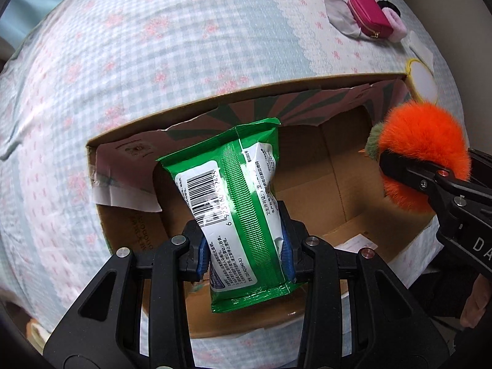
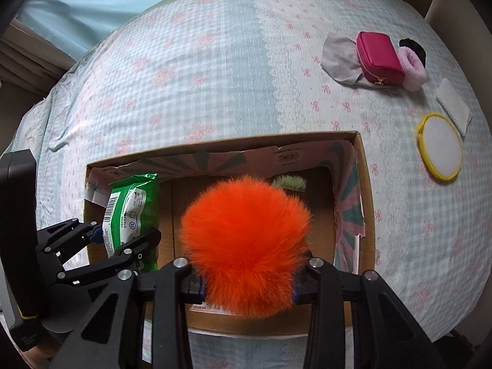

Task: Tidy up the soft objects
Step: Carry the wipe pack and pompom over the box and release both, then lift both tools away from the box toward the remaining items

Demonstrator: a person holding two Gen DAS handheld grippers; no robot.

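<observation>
Wipes pack [image 1: 243, 203] in left tongs [image 1: 246, 261], pompom [image 2: 246, 246] apparently above box [image 2: 366, 184]

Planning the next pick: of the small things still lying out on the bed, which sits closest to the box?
The yellow-rimmed round pad, just right of the box. The white pad, pink pouch, grey cloth and scrunchies lie farther back.

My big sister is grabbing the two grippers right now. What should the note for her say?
Left gripper: shut on the green wet-wipes pack, held over the open cardboard box.
Right gripper: shut on the orange fluffy pompom, also over the box.
Done: both items picked up and brought to the box; nothing clearly released inside yet.
Left: drop both in, then fetch what lies on the bedspread: grey cloth, pink zip pouch, pink scrunchie, black scrunchie, white pad, yellow-rimmed round puff.
</observation>
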